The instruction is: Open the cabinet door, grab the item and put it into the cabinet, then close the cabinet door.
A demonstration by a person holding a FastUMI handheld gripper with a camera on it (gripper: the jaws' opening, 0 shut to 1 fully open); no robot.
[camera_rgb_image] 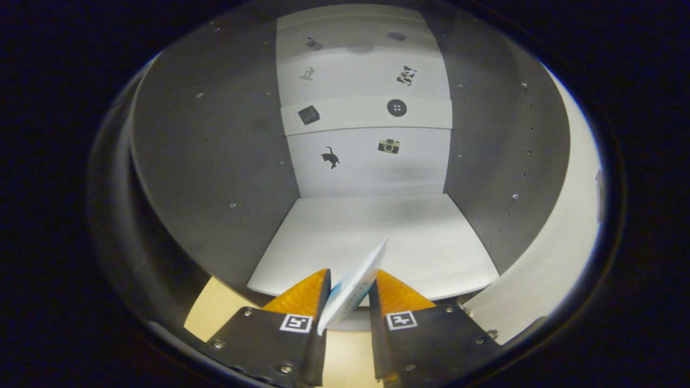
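Note:
My gripper (pixel 350 283) is shut on a thin, flat white-and-blue packet (pixel 356 283), held on edge between both fingers and tilted to the right. The packet's top corner reaches over the front edge of the cabinet's white bottom shelf (pixel 420 242). The cabinet stands open just ahead of the fingers, with grey side walls (pixel 215 161) and a white back panel (pixel 366 161) carrying small picture stickers. The open door (pixel 555 258) stands at the right, its white face turned toward me.
A higher shelf edge (pixel 366 116) crosses the back panel, with another compartment above it. A tan tabletop (pixel 213 312) lies under the fingers in front of the cabinet. Small hinge hardware (pixel 466 311) sits at the cabinet's lower right corner.

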